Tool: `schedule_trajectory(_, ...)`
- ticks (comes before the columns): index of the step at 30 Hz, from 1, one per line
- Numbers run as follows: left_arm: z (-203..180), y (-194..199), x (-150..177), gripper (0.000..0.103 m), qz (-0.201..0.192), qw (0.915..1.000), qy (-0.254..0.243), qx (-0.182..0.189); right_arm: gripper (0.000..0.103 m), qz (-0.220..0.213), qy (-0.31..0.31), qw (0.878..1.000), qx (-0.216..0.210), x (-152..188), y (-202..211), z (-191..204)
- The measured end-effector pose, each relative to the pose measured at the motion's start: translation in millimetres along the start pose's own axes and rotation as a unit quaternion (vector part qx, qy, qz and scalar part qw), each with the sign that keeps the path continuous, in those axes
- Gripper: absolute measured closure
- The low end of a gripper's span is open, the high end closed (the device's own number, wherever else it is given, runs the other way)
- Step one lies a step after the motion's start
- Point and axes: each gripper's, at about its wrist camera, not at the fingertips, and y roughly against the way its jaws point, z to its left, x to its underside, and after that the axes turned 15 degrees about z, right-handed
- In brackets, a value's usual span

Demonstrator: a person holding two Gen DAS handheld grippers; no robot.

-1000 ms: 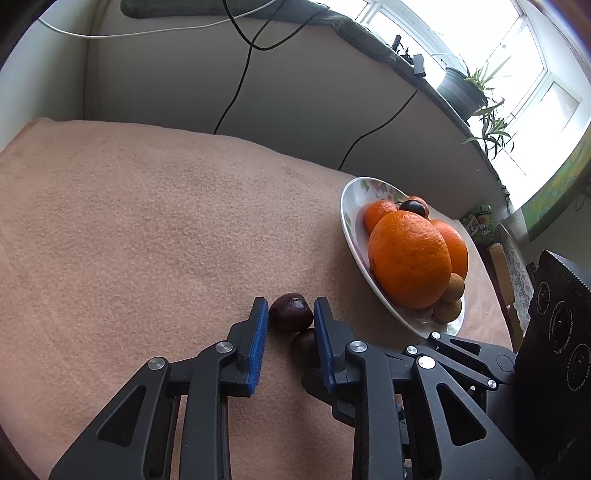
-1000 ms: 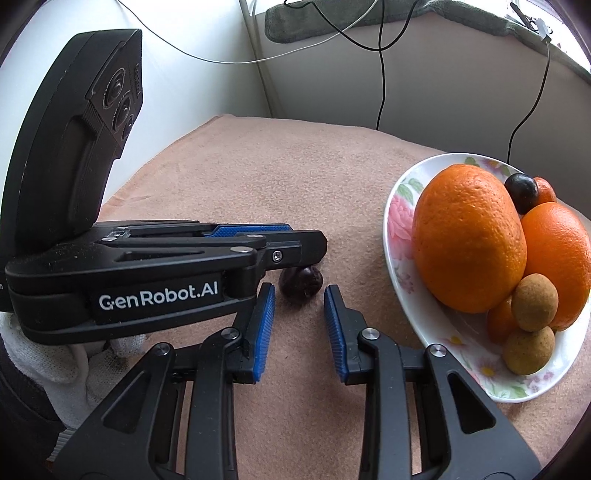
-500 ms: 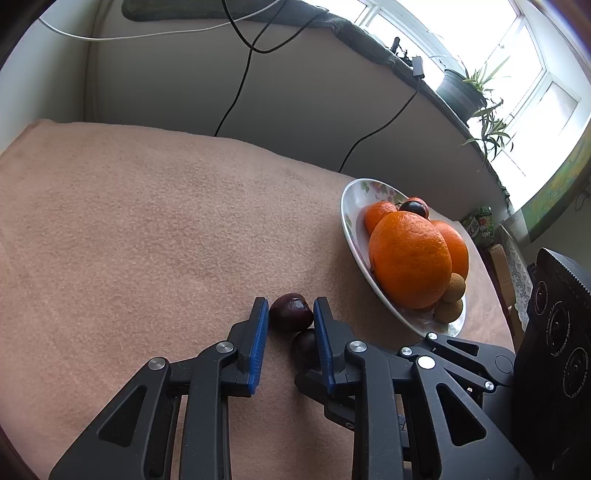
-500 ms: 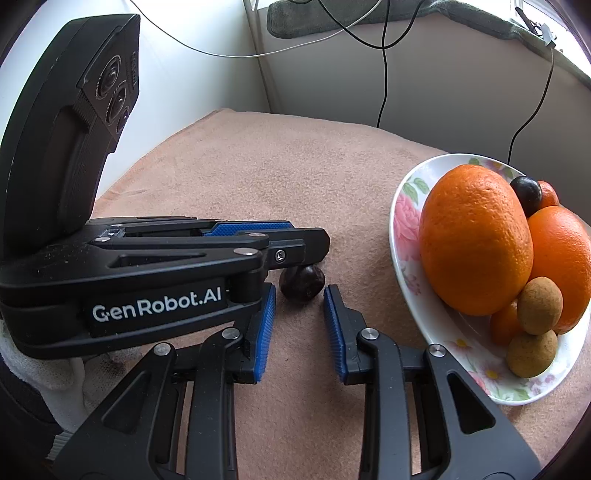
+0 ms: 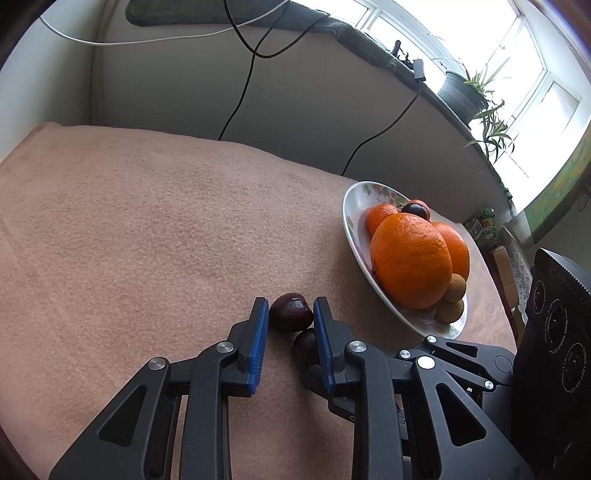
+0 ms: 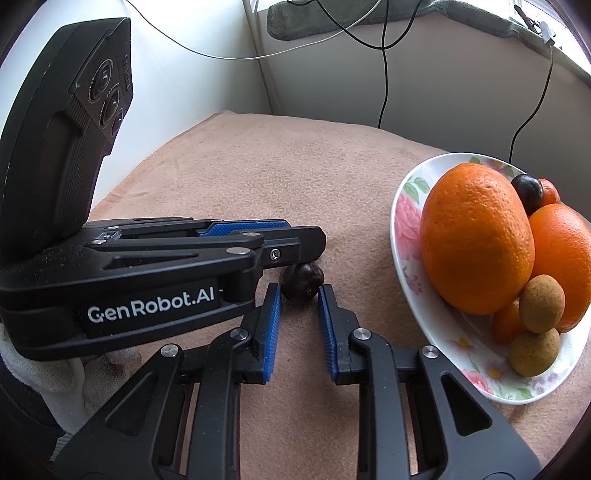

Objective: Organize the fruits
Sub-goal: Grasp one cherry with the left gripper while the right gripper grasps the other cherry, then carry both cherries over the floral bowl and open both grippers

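Two cherries gripped, ready for transfer to plate.
Left gripper (image 5: 291,319) jaws pinch one cherry (image 5: 290,316); right gripper (image 6: 299,295), just closed, nips the other cherry (image 6: 303,282). Lift gently, straight up, towards plate (image 6: 402,221).

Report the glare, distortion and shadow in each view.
Left wrist view: the bright window is blown out to white, the grey cloth-covered ledge bows with the fisheye, and the corners go black. Right wrist view: evenly lit, with glare only in the top right corner; the big round orange is sharp with a soft sheen; the dark red cherry sits in shade.
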Motion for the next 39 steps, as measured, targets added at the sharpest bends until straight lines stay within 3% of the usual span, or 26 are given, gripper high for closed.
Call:
schedule_trajectory(18, 12, 22, 13, 0.080, -0.023, 0.9994, 0.022, -0.014, 0.084, -0.021, -0.006, 0.999, -0.025, 12, 18, -4)
schedule_trajectory(26, 6, 20, 13, 0.080, -0.025, 0.9993, 0.021, -0.018, 0.084, 0.002, -0.011, 1.000, -0.023, 7, 6, -7)
schedule_trajectory(28, 7, 21, 15, 0.080, -0.025, 0.9992, 0.025, -0.017, 0.080, 0.005, -0.010, 1.000, -0.015, 6, 5, -5)
schedule_trajectory(29, 8, 21, 15, 0.080, -0.026, 0.9992, 0.026, -0.017, 0.070, 0.008, -0.009, 1.000, -0.012, 5, 4, -5)
schedule_trajectory(30, 8, 22, 16, 0.080, -0.026, 0.9992, 0.026, -0.017, 0.066, 0.008, -0.007, 1.000, -0.012, 4, 3, -3)
schedule_trajectory(37, 10, 26, 16, 0.080, -0.032, 0.9989, 0.029, -0.016, 0.066, 0.010, 0.011, 1.000, -0.002, -4, -2, 6)
schedule_trajectory(39, 10, 26, 16, 0.080, -0.033, 0.9989, 0.030, -0.016, 0.072, 0.008, 0.013, 1.000, -0.001, -5, -2, 8)
